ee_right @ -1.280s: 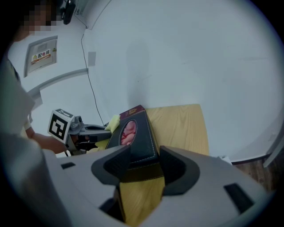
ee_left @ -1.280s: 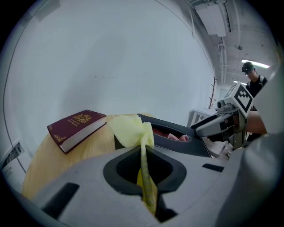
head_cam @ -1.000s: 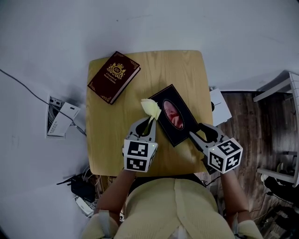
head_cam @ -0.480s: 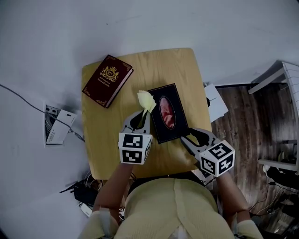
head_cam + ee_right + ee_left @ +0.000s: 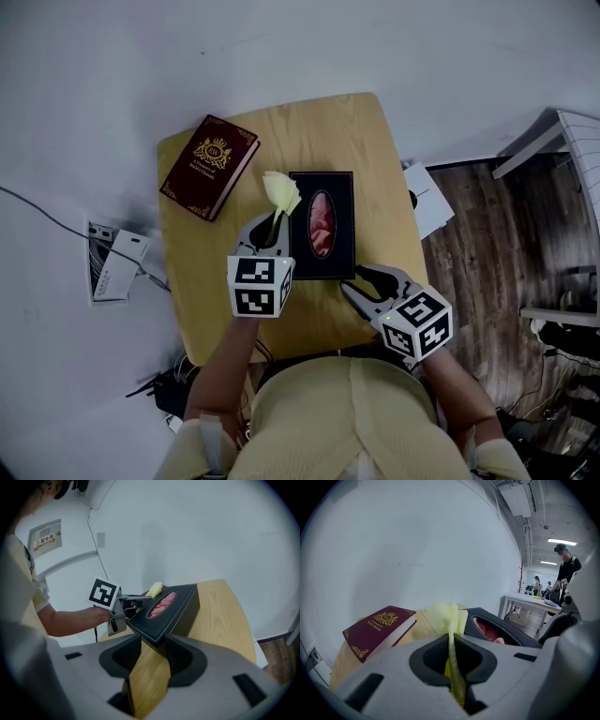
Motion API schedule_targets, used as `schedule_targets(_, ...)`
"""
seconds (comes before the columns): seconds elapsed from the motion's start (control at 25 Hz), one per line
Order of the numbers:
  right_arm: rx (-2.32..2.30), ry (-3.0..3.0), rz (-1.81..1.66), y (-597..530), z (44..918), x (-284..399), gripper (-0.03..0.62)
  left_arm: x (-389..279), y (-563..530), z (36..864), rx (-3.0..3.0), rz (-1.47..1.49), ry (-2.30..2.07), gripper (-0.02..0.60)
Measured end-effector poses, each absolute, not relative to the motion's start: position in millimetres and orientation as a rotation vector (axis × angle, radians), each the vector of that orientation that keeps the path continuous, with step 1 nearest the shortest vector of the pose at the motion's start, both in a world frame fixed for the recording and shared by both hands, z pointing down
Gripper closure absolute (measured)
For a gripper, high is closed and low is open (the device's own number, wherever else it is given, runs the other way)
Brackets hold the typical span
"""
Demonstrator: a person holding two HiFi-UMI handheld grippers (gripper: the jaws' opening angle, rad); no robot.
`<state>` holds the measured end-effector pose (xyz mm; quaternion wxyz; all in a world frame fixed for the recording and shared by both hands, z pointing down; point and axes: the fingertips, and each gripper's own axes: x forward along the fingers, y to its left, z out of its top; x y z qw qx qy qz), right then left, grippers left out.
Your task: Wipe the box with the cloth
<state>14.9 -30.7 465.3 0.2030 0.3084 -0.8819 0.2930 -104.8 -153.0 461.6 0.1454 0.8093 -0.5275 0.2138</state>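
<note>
Head view: a pale wooden table (image 5: 281,127) on a grey floor, with wood flooring to the right.

Box (image 5: 343,225): black, oblong, oval opening on top with pink tissue showing. It lies flat near the table's middle, long side running away from the person. A dark red book (image 5: 209,167) with a gold crest lies well apart from it, at the far left corner.

Left gripper (image 5: 271,223): jaws together, pinching the yellow cloth (image 5: 280,190). The left gripper view confirms this, with the cloth (image 5: 449,617) running as a thin fold down the closed seam and bunching above the tips. The bunch sits just beside the box's far left edge. The head view suggests it touches the rim, but the contact is not clear. The book (image 5: 377,625) is to the left, the box (image 5: 483,615) to the right.

Right gripper (image 5: 360,278): at the box's near right corner. In the right gripper view the jaws stand partly apart and are closing, with the stitched corner of the box (image 5: 180,605) between them and bare table (image 5: 147,677) in the gap below. Nothing is firmly clamped yet. Beyond the box, the left gripper (image 5: 127,603) and the cloth (image 5: 155,588) are visible.

Background, left gripper view: white tables and a standing person at the far right.
</note>
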Motion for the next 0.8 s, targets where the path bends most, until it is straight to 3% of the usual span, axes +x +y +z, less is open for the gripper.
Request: schedule_targets(0.8,0.867,-2.462,0.862,-15,471,24,0.457,-136,-110,451,2.341,0.65,-1.619,0.552)
